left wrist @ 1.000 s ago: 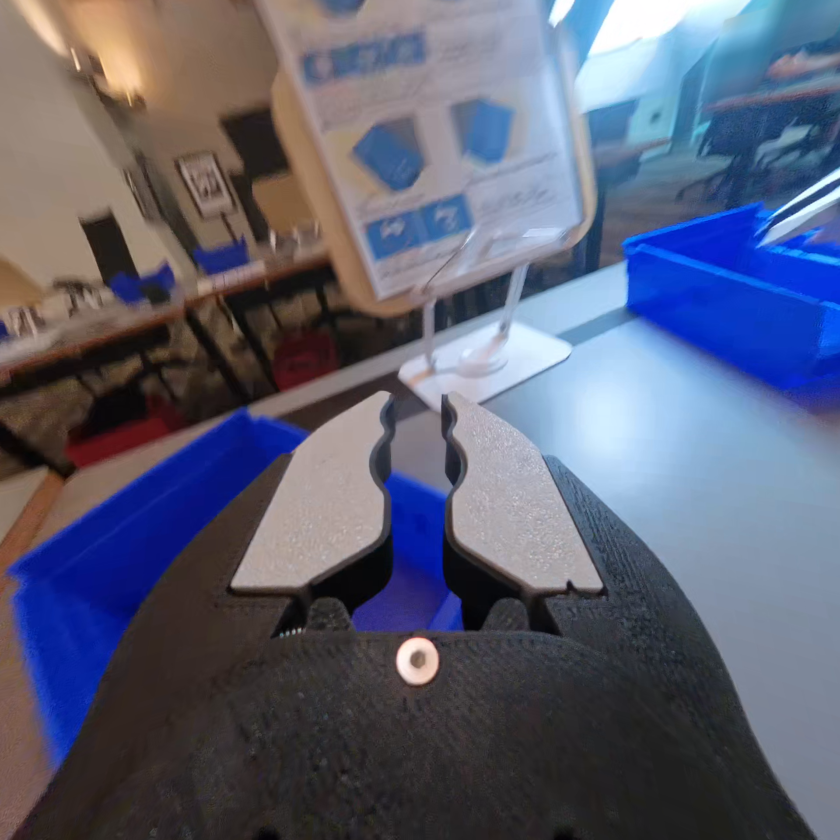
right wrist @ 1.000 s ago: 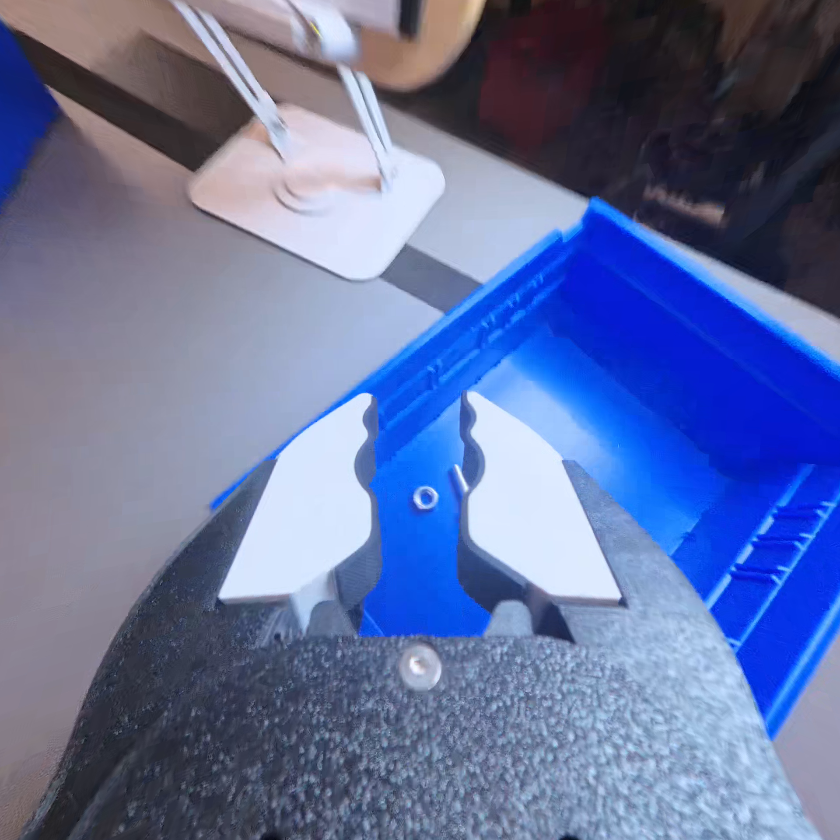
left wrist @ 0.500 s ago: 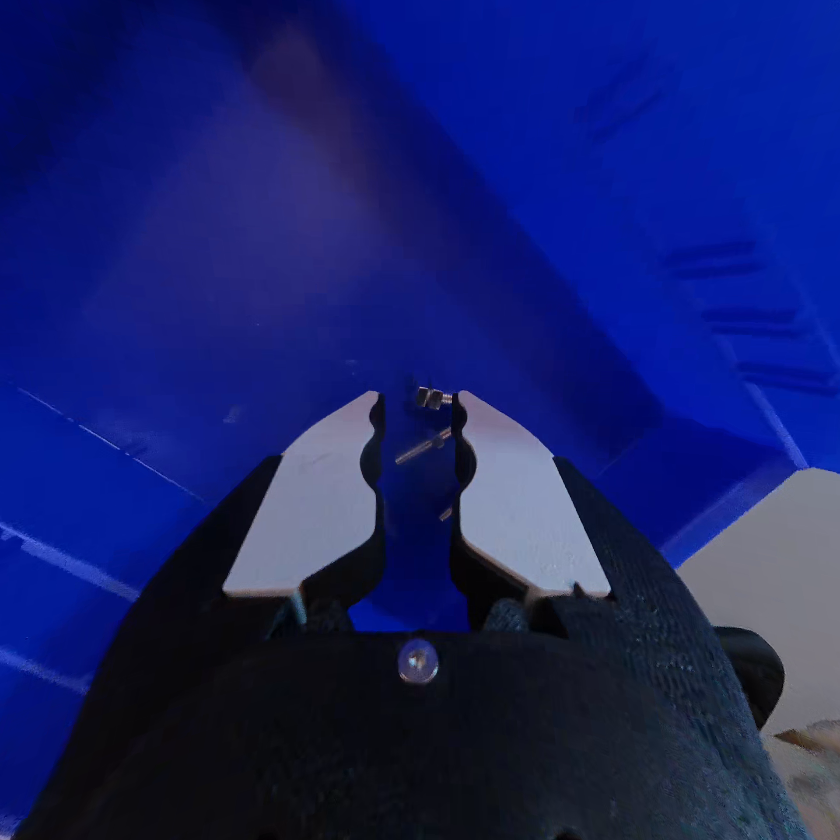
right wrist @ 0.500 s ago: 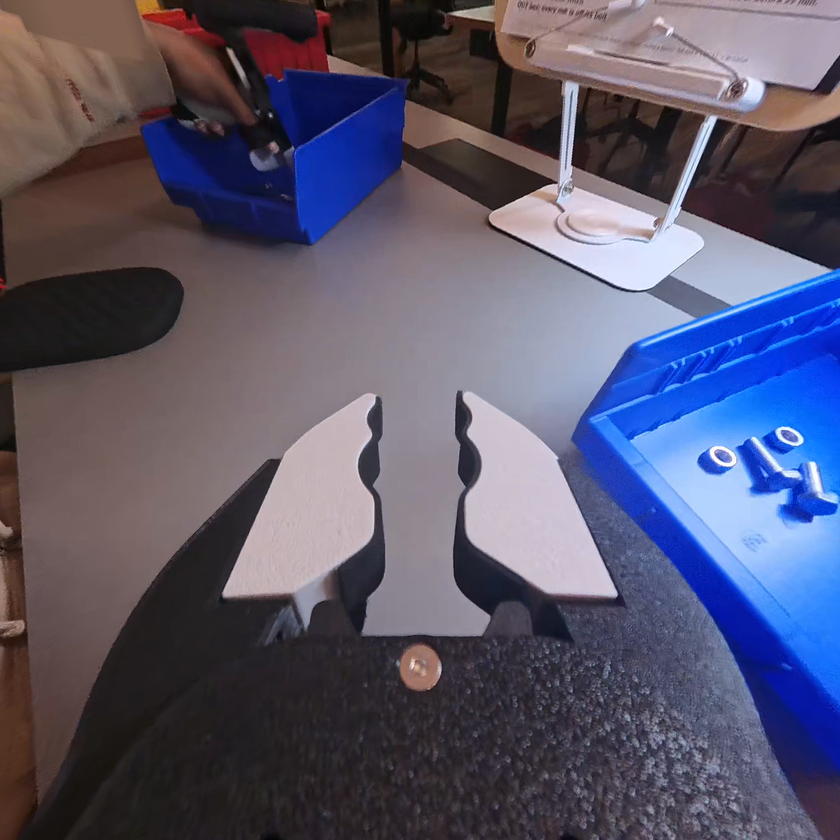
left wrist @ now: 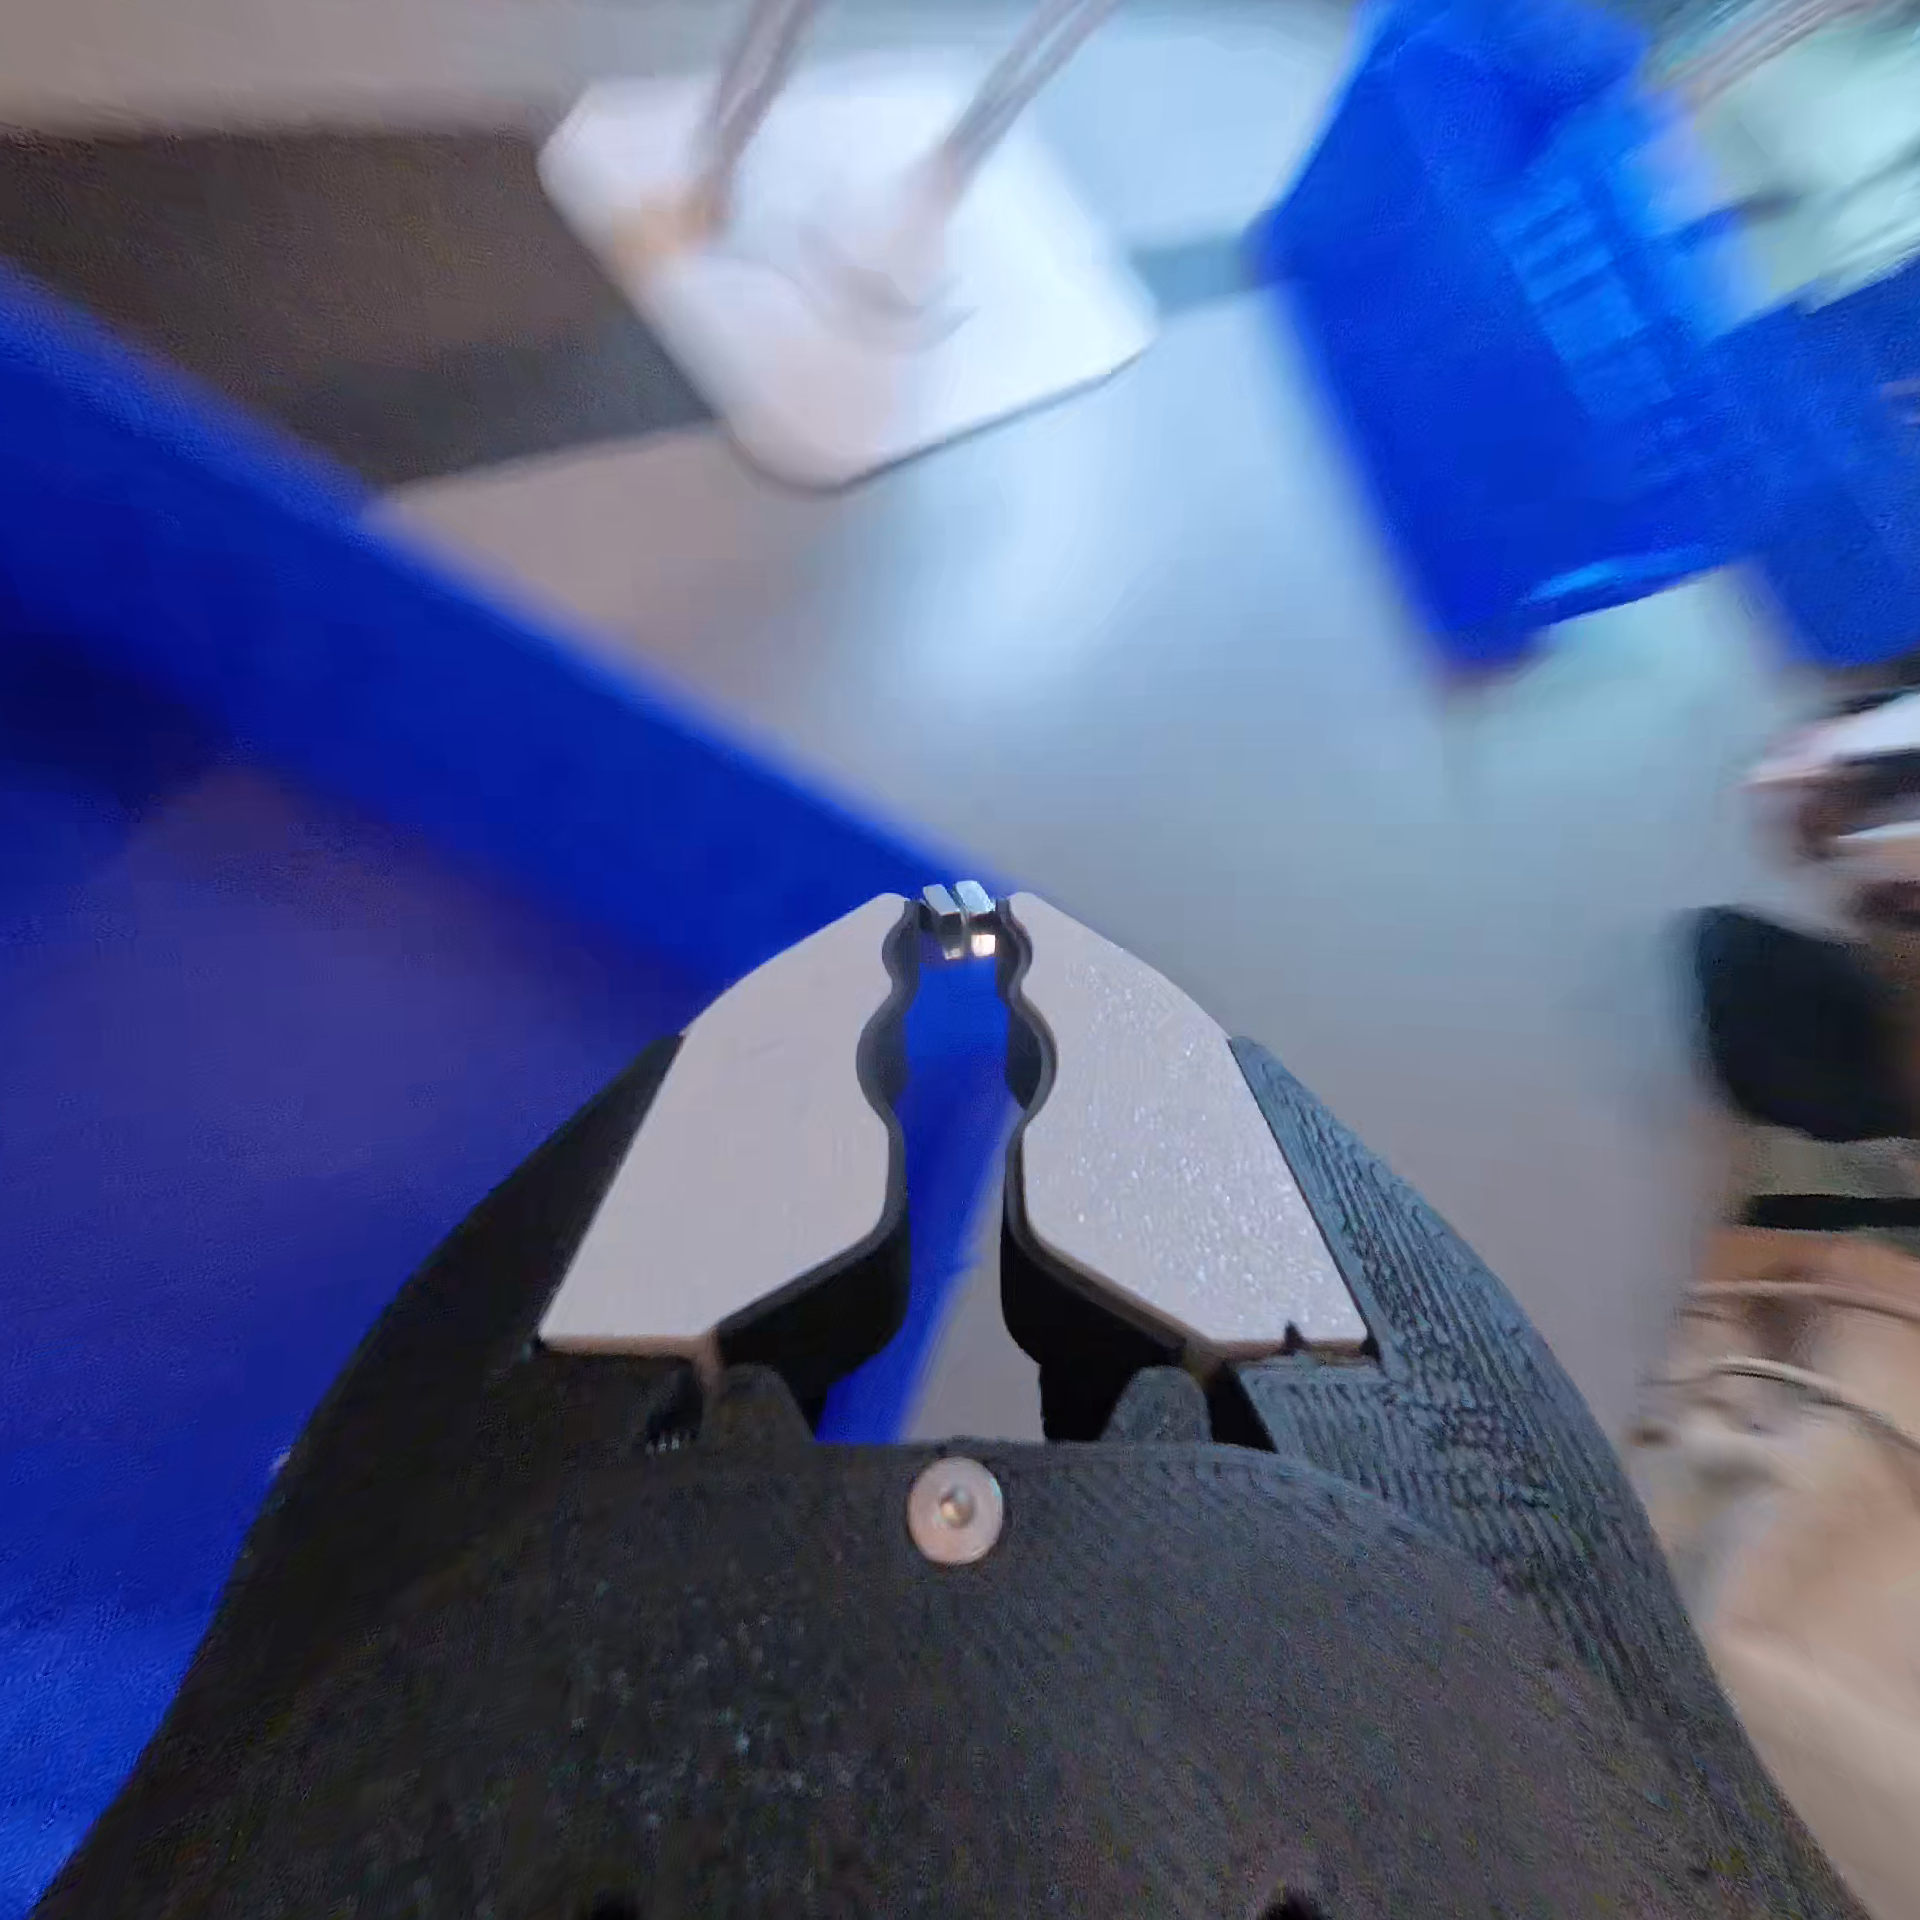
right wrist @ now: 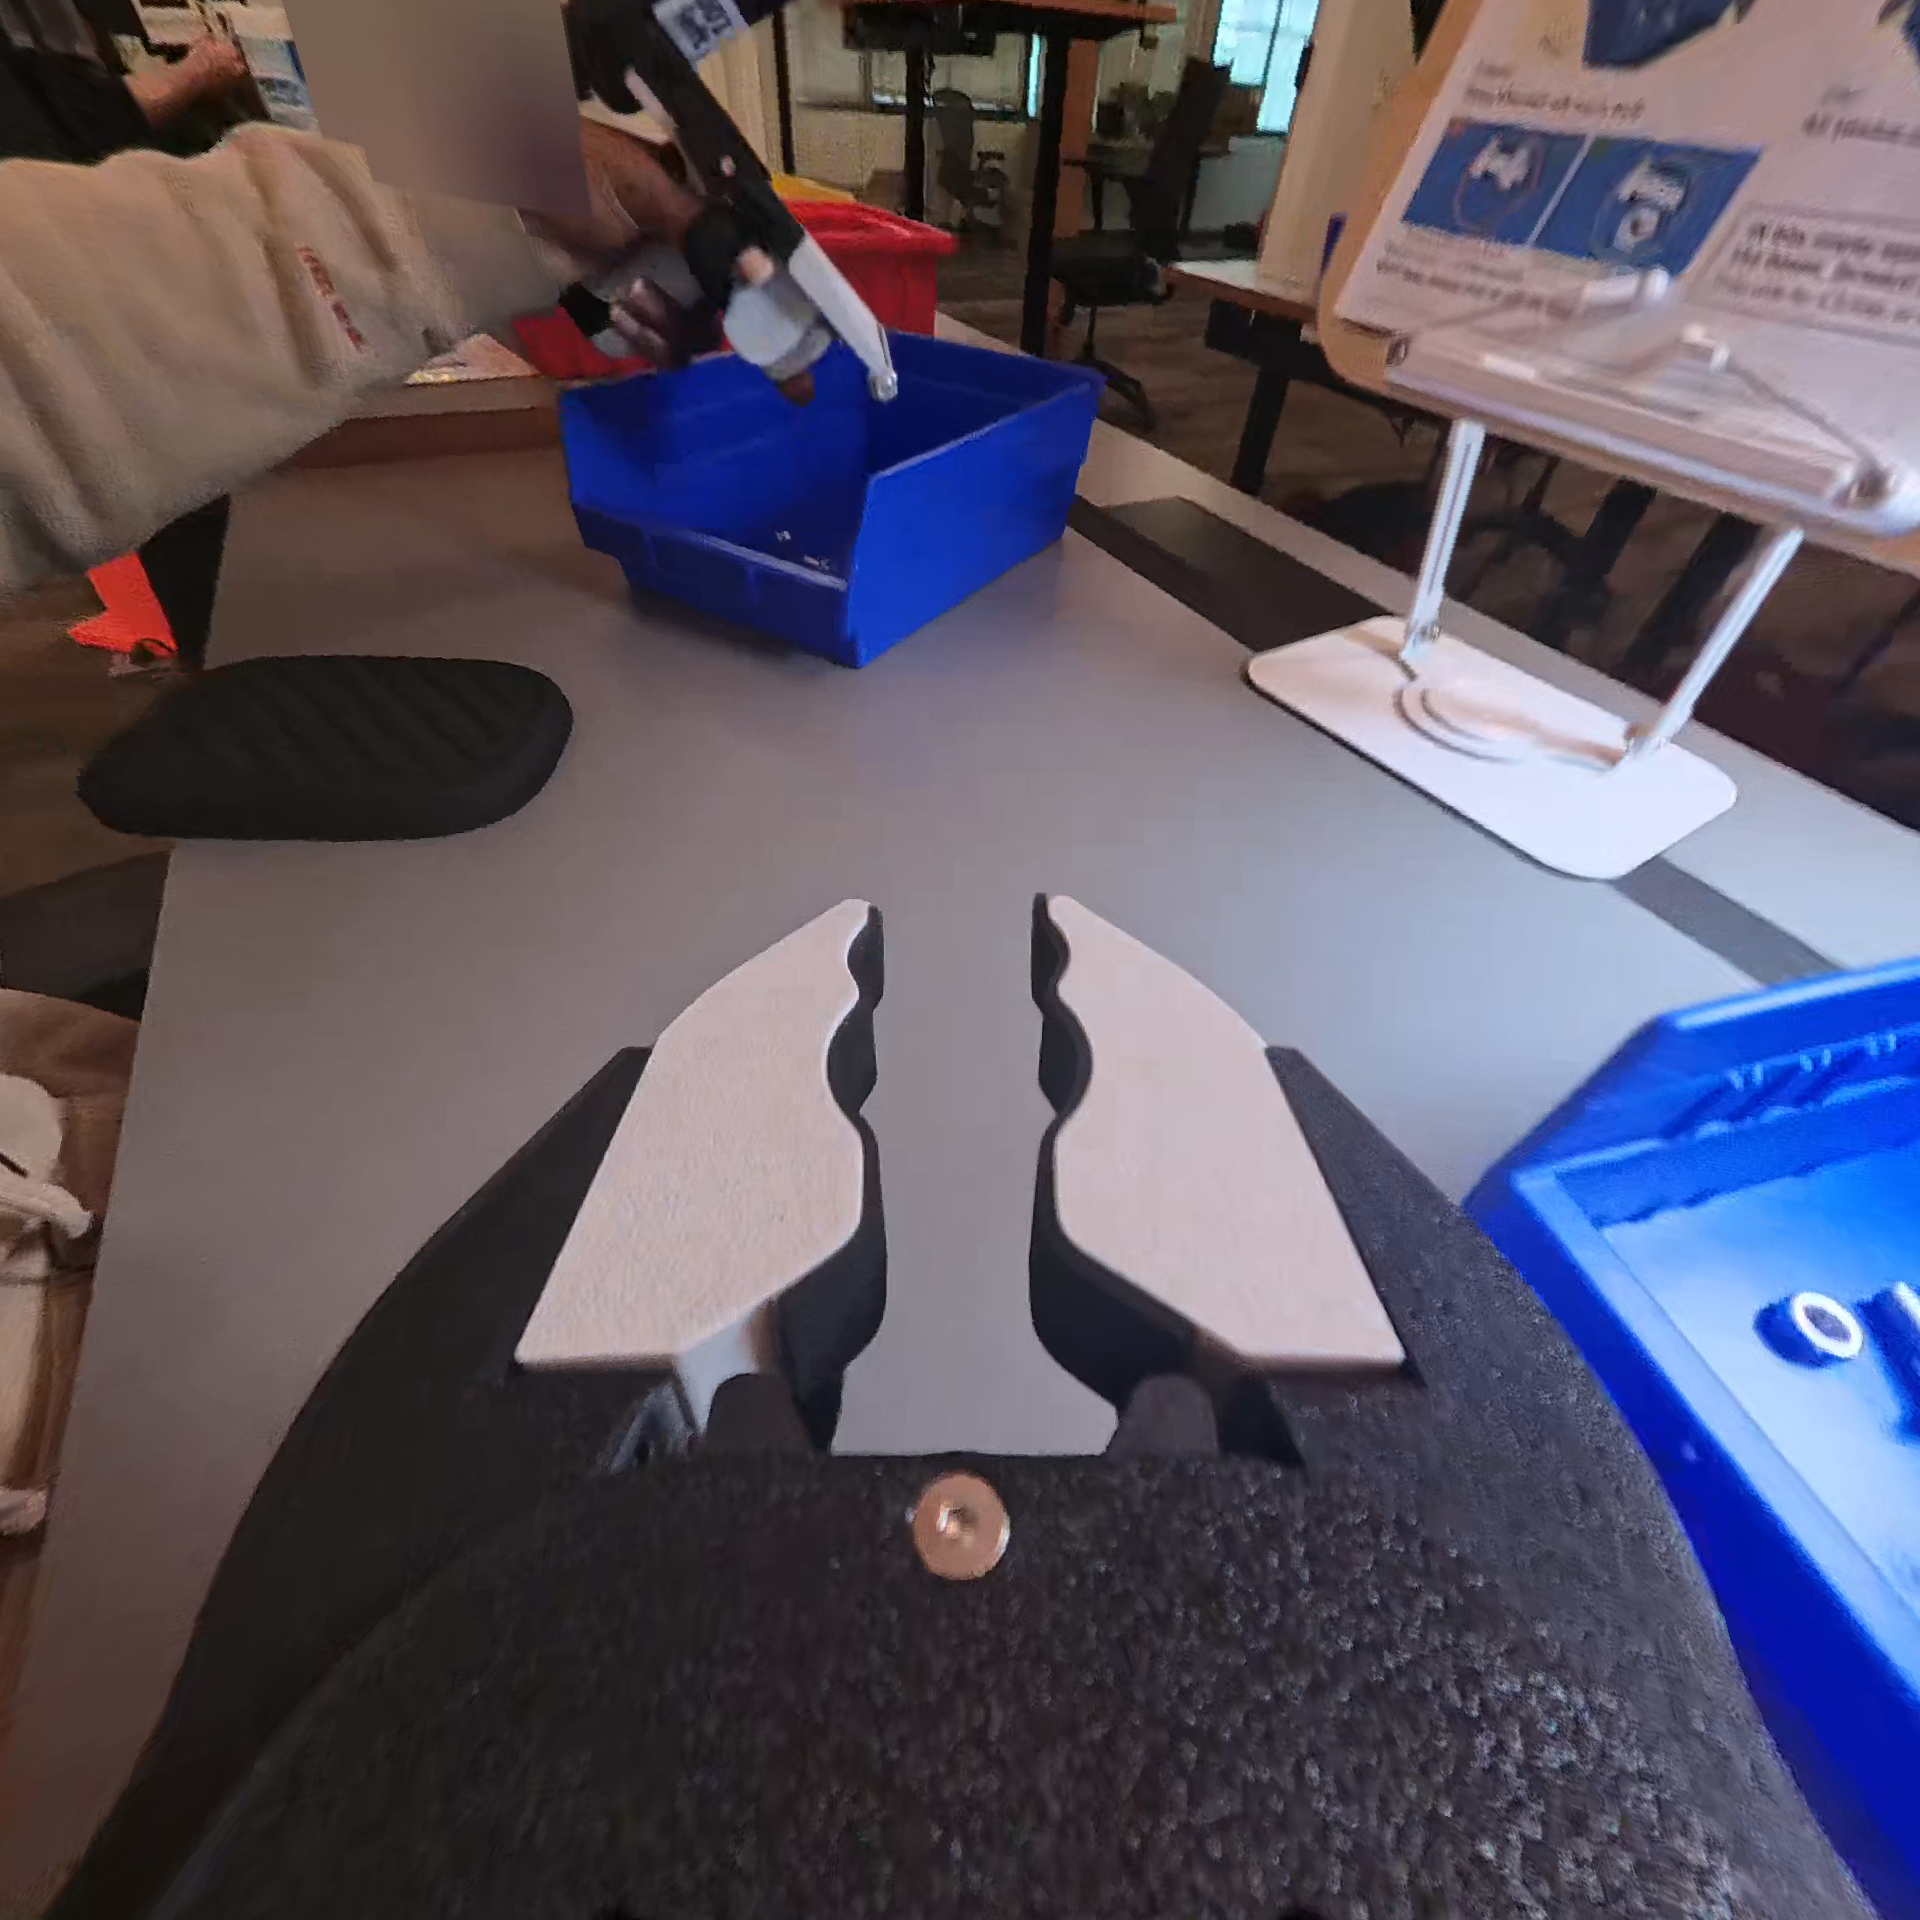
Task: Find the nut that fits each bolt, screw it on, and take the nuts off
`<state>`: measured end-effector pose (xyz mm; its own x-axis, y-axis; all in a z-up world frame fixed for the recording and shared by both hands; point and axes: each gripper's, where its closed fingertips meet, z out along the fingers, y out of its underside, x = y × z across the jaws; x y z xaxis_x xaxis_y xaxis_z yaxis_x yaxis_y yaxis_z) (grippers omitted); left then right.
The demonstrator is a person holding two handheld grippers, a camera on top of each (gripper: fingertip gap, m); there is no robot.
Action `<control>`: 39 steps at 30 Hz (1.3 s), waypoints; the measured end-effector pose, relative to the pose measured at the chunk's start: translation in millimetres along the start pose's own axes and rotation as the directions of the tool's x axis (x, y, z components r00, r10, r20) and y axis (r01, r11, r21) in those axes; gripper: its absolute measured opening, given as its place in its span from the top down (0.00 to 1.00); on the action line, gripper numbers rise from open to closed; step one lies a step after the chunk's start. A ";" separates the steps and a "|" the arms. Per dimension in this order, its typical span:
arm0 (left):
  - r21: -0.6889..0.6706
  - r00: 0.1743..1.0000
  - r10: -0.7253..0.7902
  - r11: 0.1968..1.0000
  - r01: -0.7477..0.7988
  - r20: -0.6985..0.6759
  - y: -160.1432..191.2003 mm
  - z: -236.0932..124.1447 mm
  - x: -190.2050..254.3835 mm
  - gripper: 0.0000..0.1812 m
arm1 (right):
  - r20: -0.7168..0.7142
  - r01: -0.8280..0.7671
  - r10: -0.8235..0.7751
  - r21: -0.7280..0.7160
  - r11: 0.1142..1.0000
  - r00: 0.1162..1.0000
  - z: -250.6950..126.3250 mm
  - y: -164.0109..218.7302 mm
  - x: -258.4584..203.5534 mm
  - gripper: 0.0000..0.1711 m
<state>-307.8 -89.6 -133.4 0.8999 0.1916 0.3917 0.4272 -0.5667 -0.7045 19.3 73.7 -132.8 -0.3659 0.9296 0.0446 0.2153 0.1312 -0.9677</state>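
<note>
My left gripper (left wrist: 958, 925) is shut on a small silver bolt (left wrist: 958, 932), pinched at the very fingertips. It is raised over the rim of the left blue bin (left wrist: 312, 675); this view is motion-blurred. In the right wrist view the left gripper (right wrist: 883, 387) hangs above that bin (right wrist: 966, 540). My right gripper (right wrist: 956, 914) is open and empty over the grey table (right wrist: 935, 748). The right blue bin (right wrist: 1558, 1174) lies just to its right and holds a silver nut (right wrist: 1813, 1330) and another metal piece cut off at the frame edge.
A white document stand (right wrist: 1496, 748) with a printed sheet stands at the far right of the table. A black pad (right wrist: 322, 748) lies at the table's left edge. A person's pale sleeve (right wrist: 177, 312) reaches in from the left. A red bin (right wrist: 883, 239) sits behind. Spacing between my two grippers at the tips: around 35 cm.
My left gripper was open deep inside the left bin around the bolt; it has shut on the bolt and lifted it above the rim. My right gripper has stayed open and tilted up slightly.
</note>
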 end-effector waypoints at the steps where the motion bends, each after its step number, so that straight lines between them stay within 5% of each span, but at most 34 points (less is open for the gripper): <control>1: 0.116 0.991 0.017 0.993 -0.002 -0.132 -15.2 -6.1 40.6 0.92 | -0.003 0.035 -0.035 0.030 0.999 0.999 5.2 -6.4 -3.7 0.84; 4: 0.302 0.837 0.081 0.948 0.103 -0.541 -29.7 -12.3 161.5 0.92 | -0.022 0.128 -0.127 0.146 0.981 0.992 23.6 -31.9 -17.0 0.84; 9: 0.231 0.583 0.069 0.951 0.208 -0.810 -4.7 31.0 278.2 0.93 | -0.089 0.307 -0.293 0.278 0.910 0.952 44.2 -73.6 -45.2 0.84; 19: 0.051 0.402 -0.080 0.951 0.306 -0.912 24.7 68.4 316.6 0.92 | -0.167 0.421 -0.388 0.287 0.860 0.906 45.7 -72.7 -45.7 0.91; 24: 0.128 0.511 -0.027 0.956 0.265 -0.859 29.1 79.0 293.9 0.88 | -0.050 0.279 -0.274 0.219 0.935 0.960 56.9 -53.8 -38.6 0.92; 28: 0.353 0.693 0.342 0.926 -0.134 -0.634 44.4 85.2 284.6 0.84 | 0.089 0.079 -0.085 0.066 0.995 0.992 69.3 -28.3 -35.8 0.92; 32: 0.363 0.711 0.500 0.862 -0.353 -0.495 62.5 99.2 286.4 0.88 | 0.195 -0.007 0.011 -0.019 1.000 0.981 78.4 -10.6 -50.2 0.92; 39: 0.397 0.725 0.542 0.831 -0.388 -0.425 60.9 103.1 286.3 0.95 | 0.212 0.011 -0.009 -0.008 1.000 0.977 76.7 -7.6 -53.7 0.92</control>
<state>-15.2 13.3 -125.2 0.8472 -0.5085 0.1539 0.0403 -0.2273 -0.9730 -32.1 -3.7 -146.9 -0.5517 0.8341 0.0001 0.2181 0.1443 -0.9652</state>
